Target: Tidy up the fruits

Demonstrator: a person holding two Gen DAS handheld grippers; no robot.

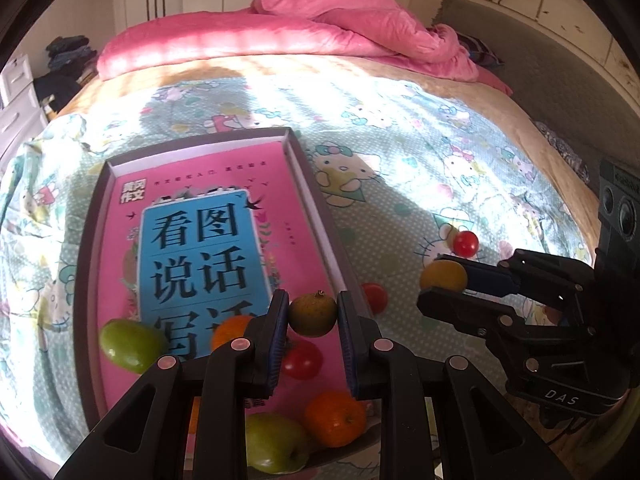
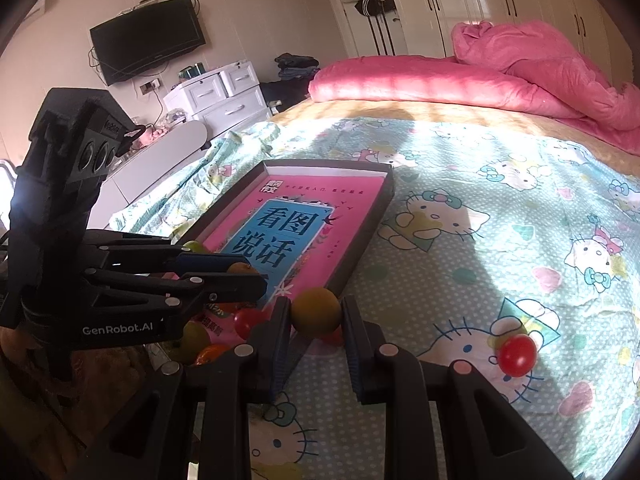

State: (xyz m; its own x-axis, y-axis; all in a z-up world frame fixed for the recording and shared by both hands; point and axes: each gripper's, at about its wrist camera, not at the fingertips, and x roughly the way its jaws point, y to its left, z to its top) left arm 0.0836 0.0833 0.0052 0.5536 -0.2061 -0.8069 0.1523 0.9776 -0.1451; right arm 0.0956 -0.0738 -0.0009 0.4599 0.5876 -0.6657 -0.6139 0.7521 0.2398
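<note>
A shallow dark box tray (image 1: 308, 168) (image 2: 376, 208) with a pink book cover inside lies on the bed. My left gripper (image 1: 313, 316) is shut on a brownish-green round fruit (image 1: 313, 314) above the tray's near end. In the tray lie two green apples (image 1: 130, 344) (image 1: 274, 442), oranges (image 1: 335, 418) and a red tomato (image 1: 302, 358). My right gripper (image 2: 316, 316) is shut on a yellow-orange fruit (image 2: 316, 311) (image 1: 443, 276) just off the tray's right edge. Red tomatoes lie on the sheet (image 1: 466, 243) (image 2: 518, 354) (image 1: 375, 298).
The bed has a Hello Kitty sheet (image 2: 480, 208) and a pink quilt (image 1: 312, 28) bunched at the far end. White drawers (image 2: 224, 96) and a wall TV (image 2: 148, 40) stand left of the bed.
</note>
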